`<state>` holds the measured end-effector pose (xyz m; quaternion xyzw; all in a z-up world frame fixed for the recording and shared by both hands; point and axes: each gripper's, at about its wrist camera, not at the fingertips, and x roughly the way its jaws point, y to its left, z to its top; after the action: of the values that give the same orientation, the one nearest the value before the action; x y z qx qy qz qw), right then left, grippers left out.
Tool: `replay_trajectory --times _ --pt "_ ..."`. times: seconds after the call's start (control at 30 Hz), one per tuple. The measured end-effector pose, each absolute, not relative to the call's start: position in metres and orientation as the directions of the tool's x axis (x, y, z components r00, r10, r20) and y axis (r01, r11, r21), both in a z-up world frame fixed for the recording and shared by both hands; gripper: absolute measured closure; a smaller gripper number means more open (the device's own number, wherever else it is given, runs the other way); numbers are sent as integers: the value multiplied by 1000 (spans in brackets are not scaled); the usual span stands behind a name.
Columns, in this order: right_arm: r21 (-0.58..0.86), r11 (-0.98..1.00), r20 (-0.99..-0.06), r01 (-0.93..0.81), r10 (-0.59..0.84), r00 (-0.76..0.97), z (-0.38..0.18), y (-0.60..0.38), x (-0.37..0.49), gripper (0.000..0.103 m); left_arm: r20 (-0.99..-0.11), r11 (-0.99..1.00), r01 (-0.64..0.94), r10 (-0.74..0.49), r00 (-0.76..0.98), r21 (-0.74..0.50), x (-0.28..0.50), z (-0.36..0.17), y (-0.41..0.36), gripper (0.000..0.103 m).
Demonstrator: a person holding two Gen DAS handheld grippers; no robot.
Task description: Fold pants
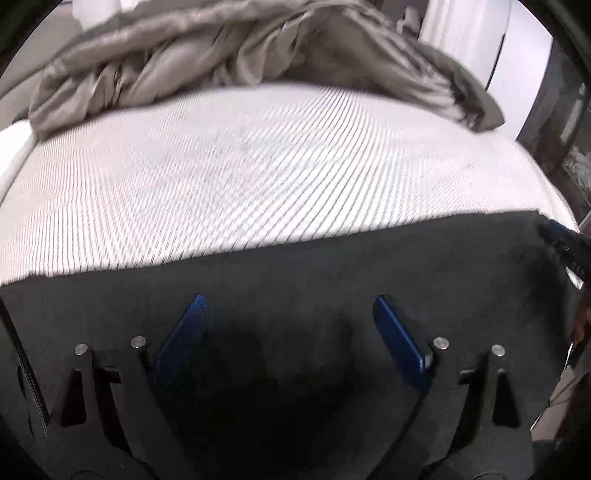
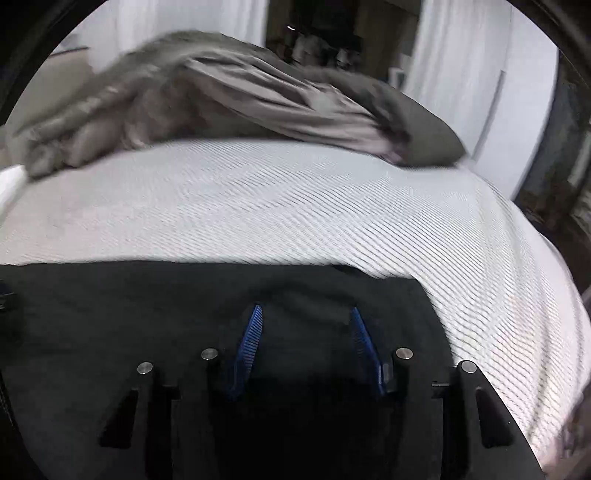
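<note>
Black pants (image 1: 277,266) lie flat along the mattress's (image 1: 258,166) near edge under both tongs: left tongs (image 1: 290,314) wide apart, empty; right tongs (image 2: 306,317) half-closed, seemingly gripping nothing. A crumpled grey blanket (image 1: 221,55) lies along the far edge.

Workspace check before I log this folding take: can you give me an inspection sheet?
Surface: white ribbed mattress, mostly bare.
Job's things: black pants lying flat at the near edge.
Clutter: crumpled grey blanket at the far side.
Grippers: left gripper open above the pants; right gripper half closed around a raised fold of the pants, grip unclear.
Cables: nothing seen.
Surroundings: white curtains, dark doorway.
</note>
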<state>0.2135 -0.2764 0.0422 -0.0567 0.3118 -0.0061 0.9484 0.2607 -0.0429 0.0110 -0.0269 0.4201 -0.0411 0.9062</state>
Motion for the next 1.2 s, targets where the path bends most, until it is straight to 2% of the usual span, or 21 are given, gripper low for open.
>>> replay_trajectory --times 0.1,0.17,0.23,0.3,0.4,0.47,0.53,0.6,0.63,0.67,0.7,0.73,0.77,0.8,0.87,0.93,1.0,1.03,1.07,1.13,1.2 --pt "-132 983 -611 -128 21 791 37 -223 238 52 -774 994 59 -106 625 -89 281 7 -57 12" --pt "-161 960 -660 -228 67 748 19 -182 249 52 -806 994 61 -108 582 -88 299 -10 -56 17" --pt "-241 934 -675 -265 35 737 8 -166 253 52 -843 996 68 -81 532 -53 302 -27 -64 18" --pt "-252 949 -678 -187 -36 735 1 -197 268 52 -836 995 80 -88 542 -53 303 -29 -61 17" --pt "-294 950 -647 102 -276 710 1 -268 280 52 -834 996 67 -79 547 -51 300 -28 -61 17" --pt "-180 980 -676 82 -184 714 1 -305 275 58 -833 997 54 -74 548 -53 302 -27 -55 17" --pt "-173 982 -643 69 -166 748 10 -306 256 58 -829 998 39 -54 557 -39 294 -20 -56 23" --pt "-157 987 -624 38 -129 770 19 -298 236 57 -814 994 62 -108 571 -88 280 -8 -53 25" --pt "-126 991 -615 -39 -47 787 24 -283 220 57 -796 986 98 -165 583 -133 267 -2 -56 25" --pt "-113 989 -613 -90 2 790 24 -272 211 54 -774 972 163 -234 589 -169 255 6 -71 24" --pt "-102 985 -615 -138 47 787 23 -260 205 45 -765 958 222 -280 580 -183 246 9 -86 20" --pt "-73 974 -632 -213 120 766 15 -239 202 41 -768 937 287 -332 547 -200 241 6 -101 14" --pt "-55 963 -657 -262 163 736 5 -226 204 39 -791 902 367 -391 470 -228 239 -4 -121 13" --pt "-58 957 -680 -285 171 713 -5 -217 205 39 -821 892 394 -390 417 -224 239 -14 -133 13" --pt "-144 940 -700 -309 124 703 -17 -212 207 39 -843 910 386 -321 431 -149 235 -25 -139 13" --pt "-174 947 -682 -268 80 726 -11 -233 197 39 -836 910 395 -311 452 -126 225 -20 -129 12" --pt "-313 948 -627 -61 -158 763 -9 -284 187 38 -841 940 335 -234 487 -68 218 -19 -106 11" --pt "-345 939 -613 -2 -224 758 -14 -306 182 39 -845 956 291 -190 500 -42 216 -20 -96 11" --pt "-323 946 -628 22 -231 743 -16 -327 181 39 -844 970 240 -160 512 -39 213 -20 -85 11" --pt "-123 992 -657 35 -108 746 -7 -365 170 38 -823 985 152 -150 547 -79 201 -15 -68 14" --pt "-104 993 -623 59 -111 774 6 -367 156 42 -800 982 150 -180 572 -113 186 -7 -72 15"
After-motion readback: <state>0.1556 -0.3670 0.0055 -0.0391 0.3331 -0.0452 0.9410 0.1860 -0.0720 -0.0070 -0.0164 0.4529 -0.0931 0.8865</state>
